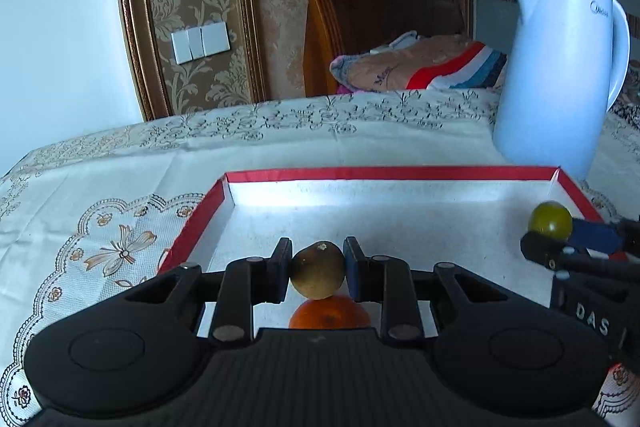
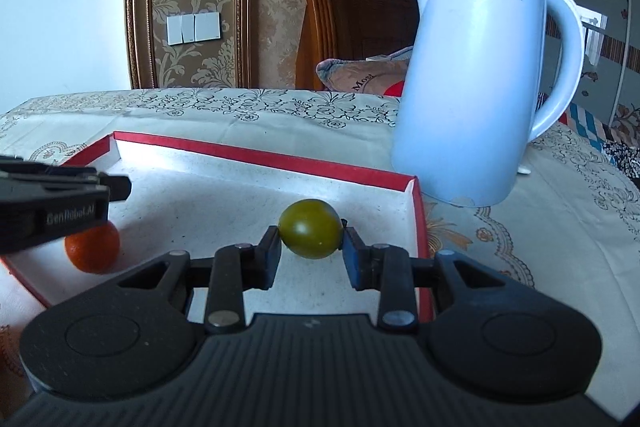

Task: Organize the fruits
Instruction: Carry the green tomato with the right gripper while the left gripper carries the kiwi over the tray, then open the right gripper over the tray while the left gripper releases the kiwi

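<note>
One orange already lies in the red tray. Left gripper fingers are clamped on a brown fruit, right gripper fingers on a green fruit; both hang over the tray, not yet set down.

1. One brown fruit was seen, pinched between the fingers of a gripper.
2. One round green fruit was seen, likewise pinched between gripper fingers.
3. One orange fruit lay in the tray.
4. That made three fruits in all, each of a different kind.
5. One shallow red-rimmed tray with a white floor was counted.
6. Two black two-finger grippers were counted: the left gripper and the right gripper.
7. One pale blue kettle stood on the cloth.
8. One patterned tablecloth covered the table.
</note>
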Available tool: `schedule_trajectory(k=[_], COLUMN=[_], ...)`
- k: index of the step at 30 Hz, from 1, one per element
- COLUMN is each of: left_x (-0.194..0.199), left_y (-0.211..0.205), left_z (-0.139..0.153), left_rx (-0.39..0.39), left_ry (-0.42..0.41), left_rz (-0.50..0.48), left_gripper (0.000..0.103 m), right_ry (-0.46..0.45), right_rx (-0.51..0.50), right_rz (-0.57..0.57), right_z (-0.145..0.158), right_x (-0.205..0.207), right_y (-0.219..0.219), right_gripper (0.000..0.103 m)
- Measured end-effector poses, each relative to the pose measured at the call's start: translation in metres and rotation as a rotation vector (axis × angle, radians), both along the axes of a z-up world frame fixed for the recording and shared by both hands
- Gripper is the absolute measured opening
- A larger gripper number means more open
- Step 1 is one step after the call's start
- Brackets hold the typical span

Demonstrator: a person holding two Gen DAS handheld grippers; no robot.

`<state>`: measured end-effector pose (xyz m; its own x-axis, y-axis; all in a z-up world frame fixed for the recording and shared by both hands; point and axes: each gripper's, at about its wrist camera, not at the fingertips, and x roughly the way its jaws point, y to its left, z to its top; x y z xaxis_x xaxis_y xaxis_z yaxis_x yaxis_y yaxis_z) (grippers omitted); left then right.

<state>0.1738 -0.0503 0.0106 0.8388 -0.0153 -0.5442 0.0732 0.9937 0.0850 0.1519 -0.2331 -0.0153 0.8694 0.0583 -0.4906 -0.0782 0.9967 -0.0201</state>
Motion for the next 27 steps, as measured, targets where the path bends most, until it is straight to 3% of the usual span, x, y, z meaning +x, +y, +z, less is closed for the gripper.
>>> schedule_trajectory(k=[6,15,18,25,27], left_x=[0.004,0.010,0.013,0.013,0.011], left_y=[-0.004,-0.007,-0.005,0.000,0.001], left_z=[-0.003,-0.007,-0.008,-0.008,-0.007], left_rx=[0.030,0.054,0.047,0.014,0.004], left_ry=[0.021,0.061,0.088,0.114,0.111], left_rz=[0.002,0.010,0.019,0.015,0.019], left_gripper=[0.027,0.027,0.027,0.028,0.030], right_ry=[0.071,0.050,0.029,0.005,-0.009], right_rx=[0.016,-0.003,-0.003,-0.009,-0.004], right_rz=[-0.022,-0.034,-0.045,-0.054,-0.060], right_z=[-0.010,-0.009,-0.007,-0.005,-0.003], right_x=[0.021,0.018,0.015,0.011,0.008], right_y=[-0.002,0.000,0.001,0.001,0.000], right_gripper=[0.031,0.035,0.049,0.067,0.079])
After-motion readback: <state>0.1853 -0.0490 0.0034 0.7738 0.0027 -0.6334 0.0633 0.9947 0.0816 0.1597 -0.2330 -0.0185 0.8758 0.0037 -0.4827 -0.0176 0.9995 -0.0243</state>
